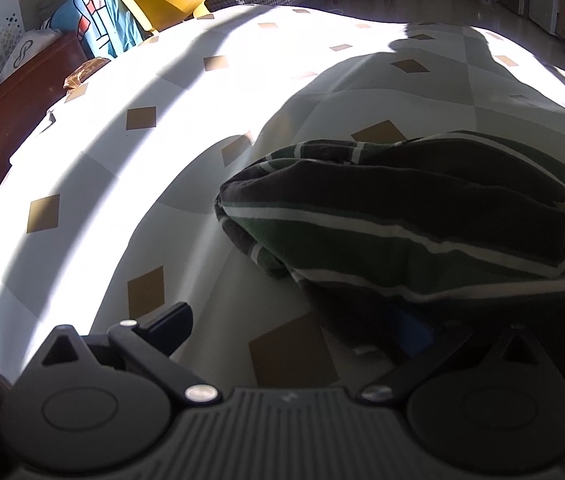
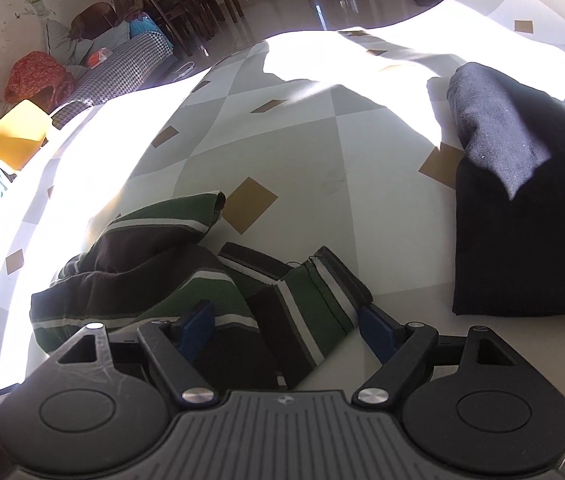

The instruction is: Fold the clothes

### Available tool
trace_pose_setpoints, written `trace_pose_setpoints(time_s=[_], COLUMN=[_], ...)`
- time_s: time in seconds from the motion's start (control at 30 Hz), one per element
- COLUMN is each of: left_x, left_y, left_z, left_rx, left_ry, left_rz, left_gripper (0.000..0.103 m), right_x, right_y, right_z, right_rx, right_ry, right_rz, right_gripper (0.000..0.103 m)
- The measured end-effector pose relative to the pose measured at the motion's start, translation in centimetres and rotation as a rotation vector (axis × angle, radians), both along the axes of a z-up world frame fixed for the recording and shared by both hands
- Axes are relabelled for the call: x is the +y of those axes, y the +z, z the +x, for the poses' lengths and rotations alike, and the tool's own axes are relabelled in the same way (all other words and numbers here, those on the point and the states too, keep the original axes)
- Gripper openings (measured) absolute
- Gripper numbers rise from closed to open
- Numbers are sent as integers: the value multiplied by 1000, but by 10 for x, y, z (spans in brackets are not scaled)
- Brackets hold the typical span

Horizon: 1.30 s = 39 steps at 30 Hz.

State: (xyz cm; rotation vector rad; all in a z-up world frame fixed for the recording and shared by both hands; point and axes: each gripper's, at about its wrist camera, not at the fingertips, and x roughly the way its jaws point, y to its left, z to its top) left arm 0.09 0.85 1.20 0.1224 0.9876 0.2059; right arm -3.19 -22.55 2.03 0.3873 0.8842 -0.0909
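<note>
On my left camera the left gripper [image 1: 294, 328] stands wide apart, its right finger buried under the shirt [image 1: 402, 224], so I cannot tell whether anything is pinched. The shirt is soft knit, striped dark brown, green and white, bunched in a rumpled heap on the cloth [image 1: 162, 128]. That cloth is smooth, white and grey checks with tan diamonds, cut by hard sunlight and shadow. On my right camera the right gripper [image 2: 286, 328] is spread wide, blue pads on either side of a striped fold, not pressing it. To the right lies a dark garment [image 2: 522, 220], thick and folded square. Beyond: yellow chair [image 2: 14, 140], checked sofa [image 2: 122, 68], glossy floor [image 2: 342, 4].
</note>
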Motion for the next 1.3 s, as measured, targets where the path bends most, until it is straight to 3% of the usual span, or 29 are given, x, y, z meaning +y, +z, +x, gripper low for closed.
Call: trace_pose_setpoints(time_s=[0.13, 0.3, 0.37, 0.57, 1.3], left_x=[0, -2, -3, -8, -2], left_y=[-1, 0, 2, 5, 22], left_z=[1, 2, 2, -2, -17], left_rx=[-5, -13, -17, -24, -32], left_ry=[-1, -15, -30, -56, -58], left_rz=[-6, -29, -39, -33, -89], left_gripper=[103, 99, 89, 81, 77], right_x=[9, 11, 11, 13, 18], right_y=[-2, -2, -2, 3, 44], right_z=[1, 1, 1, -3, -29], right_rx=[-20, -40, -41, -61, -216], right_ry=[33, 69, 84, 120, 278], right_rz=[-46, -14, 12, 23, 179], right_gripper=[77, 52, 40, 19, 17])
